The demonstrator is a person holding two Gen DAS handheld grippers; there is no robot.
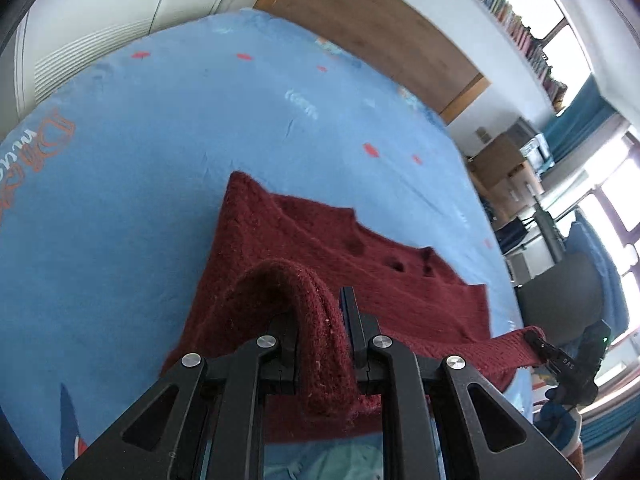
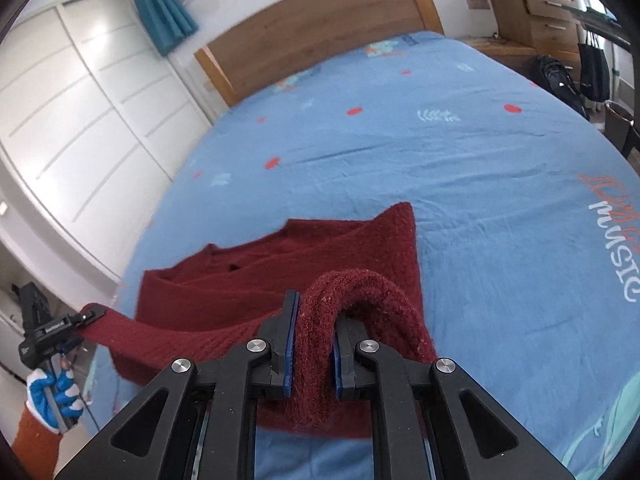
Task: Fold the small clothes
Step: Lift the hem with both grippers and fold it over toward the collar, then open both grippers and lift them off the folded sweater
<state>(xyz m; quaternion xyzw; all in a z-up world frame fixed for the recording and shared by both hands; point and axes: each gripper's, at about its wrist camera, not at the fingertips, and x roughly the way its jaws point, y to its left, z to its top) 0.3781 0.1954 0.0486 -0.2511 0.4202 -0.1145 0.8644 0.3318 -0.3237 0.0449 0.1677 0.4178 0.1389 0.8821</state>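
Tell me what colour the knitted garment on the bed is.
Dark red, plain knit garment; clearest in the right wrist view.

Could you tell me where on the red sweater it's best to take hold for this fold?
Along the near hem of the red sweater, at its two corners, coming in from the bed's near edge. The ribbed hem bunches thick enough to pinch; the left gripper and right gripper are each shut on one.

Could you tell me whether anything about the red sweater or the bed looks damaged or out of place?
The red sweater has a few small dark holes near its middle; damage or buttonholes, I cannot tell. The blue bedsheet looks tidy, only faintly creased.
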